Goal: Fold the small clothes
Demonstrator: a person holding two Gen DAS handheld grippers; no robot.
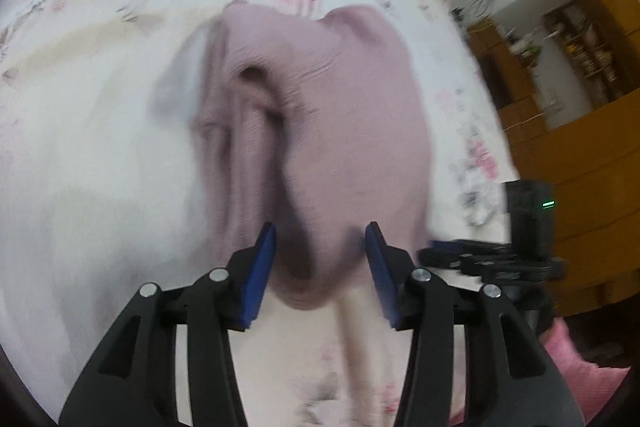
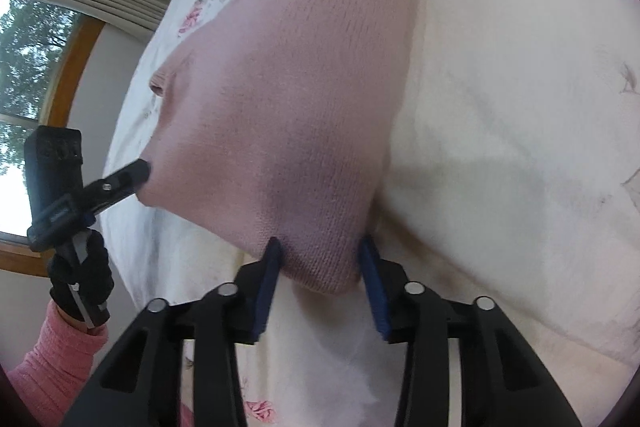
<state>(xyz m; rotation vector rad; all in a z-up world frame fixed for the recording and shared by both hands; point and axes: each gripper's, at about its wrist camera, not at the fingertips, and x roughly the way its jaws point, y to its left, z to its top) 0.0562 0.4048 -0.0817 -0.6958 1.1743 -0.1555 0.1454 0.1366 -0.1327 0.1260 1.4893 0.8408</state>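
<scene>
Floral bedsheet (image 1: 120,7) under pink knit garment (image 2: 312,87), both hand-held grippers (image 1: 320,243) (image 2: 320,259) half-open around its edge.

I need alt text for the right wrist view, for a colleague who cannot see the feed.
A dusty-pink knitted garment fills the frame, its near corner between the blue pads of the right gripper, jaws apart. At left, the left gripper meets another corner of it, held by a black-gloved hand in a pink sleeve. A white floral bedspread lies beneath.

No legible text, label or number anywhere.
</scene>
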